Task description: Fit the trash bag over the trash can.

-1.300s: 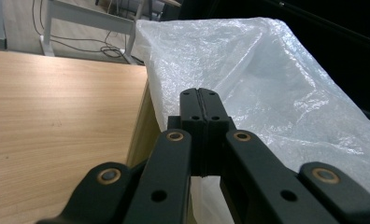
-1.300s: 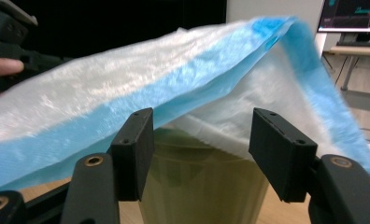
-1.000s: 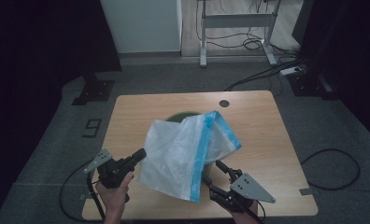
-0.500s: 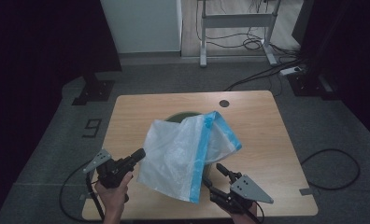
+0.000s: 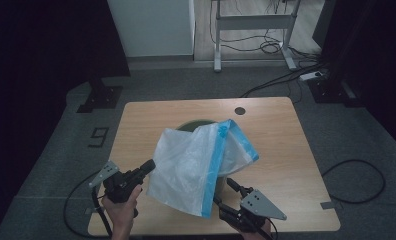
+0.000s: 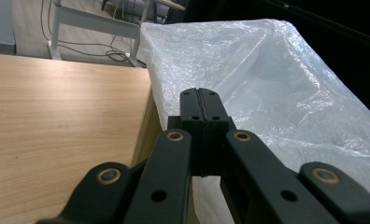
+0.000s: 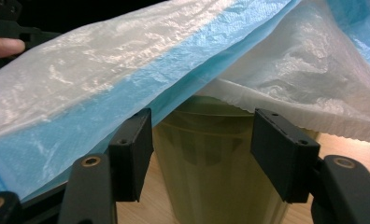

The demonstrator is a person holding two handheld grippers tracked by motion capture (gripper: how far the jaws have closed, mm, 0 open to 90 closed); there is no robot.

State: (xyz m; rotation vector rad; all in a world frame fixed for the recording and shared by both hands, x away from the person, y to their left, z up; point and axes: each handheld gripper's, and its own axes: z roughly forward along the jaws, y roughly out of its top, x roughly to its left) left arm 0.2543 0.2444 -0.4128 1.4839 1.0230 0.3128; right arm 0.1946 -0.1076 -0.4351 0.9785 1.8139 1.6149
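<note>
A thin white plastic bag [image 5: 186,165] with a blue band along its mouth is draped over a green bin [image 5: 192,124] at the table's middle. My left gripper [image 5: 148,165] is shut, its tips against the bag's left side; in the left gripper view the left gripper [image 6: 202,93] has its jaws pressed together with the bag [image 6: 276,84] just behind them, and I cannot tell if film is pinched. My right gripper [image 5: 225,192] is open at the front. In the right gripper view the right gripper [image 7: 202,140] faces the bin [image 7: 220,186] under the bag's blue edge [image 7: 127,93].
The wooden table [image 5: 276,140] has a small round hole [image 5: 240,110] near its far edge. A metal desk frame [image 5: 251,25] and cables [image 5: 281,80] lie on the floor beyond. A hand's fingertip [image 7: 5,46] shows past the bag in the right gripper view.
</note>
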